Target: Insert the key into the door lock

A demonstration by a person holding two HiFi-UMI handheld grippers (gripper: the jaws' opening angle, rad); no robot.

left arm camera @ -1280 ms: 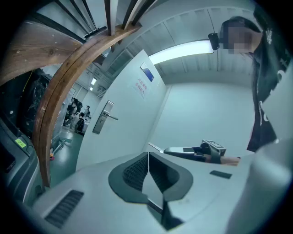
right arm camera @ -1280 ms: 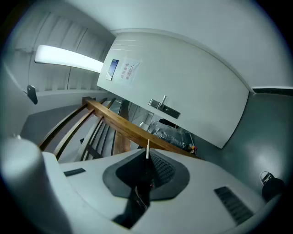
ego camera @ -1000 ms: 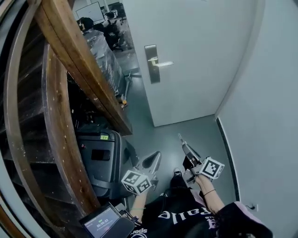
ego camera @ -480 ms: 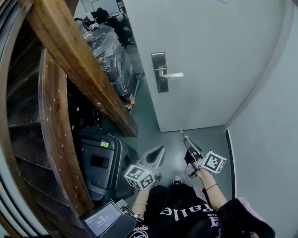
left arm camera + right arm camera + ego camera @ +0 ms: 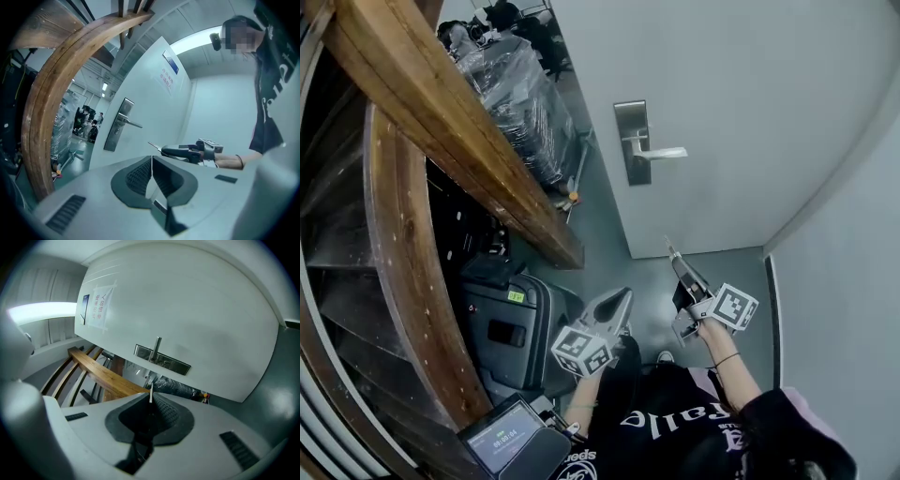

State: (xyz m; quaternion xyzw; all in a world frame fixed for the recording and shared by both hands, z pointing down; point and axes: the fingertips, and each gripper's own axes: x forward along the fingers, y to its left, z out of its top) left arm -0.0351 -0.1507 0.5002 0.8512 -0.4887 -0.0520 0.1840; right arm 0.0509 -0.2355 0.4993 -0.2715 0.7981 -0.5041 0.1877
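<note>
The white door (image 5: pixel 722 84) stands ahead with a steel lock plate (image 5: pixel 635 141) and a lever handle (image 5: pixel 664 151). My right gripper (image 5: pixel 675 260) is shut on a thin key (image 5: pixel 669 248) that points up toward the door, still well below and short of the plate. In the right gripper view the key (image 5: pixel 151 393) sticks out of the shut jaws, under the lock plate (image 5: pixel 162 360). My left gripper (image 5: pixel 616 305) hangs lower left, shut and holding nothing. The left gripper view shows the right gripper (image 5: pixel 165 150) with the key (image 5: pixel 153 146), apart from the lock plate (image 5: pixel 117 125).
A curved wooden stair rail (image 5: pixel 441 122) runs along the left. A black case (image 5: pixel 502 328) stands on the floor under it. Plastic-wrapped goods (image 5: pixel 520 103) and people sit beyond the door's left edge. A grey wall (image 5: pixel 853 234) closes the right side.
The door and its lock plate have come nearer in the head view. My right gripper with the key has risen a little toward the door. The left gripper has stayed low.
</note>
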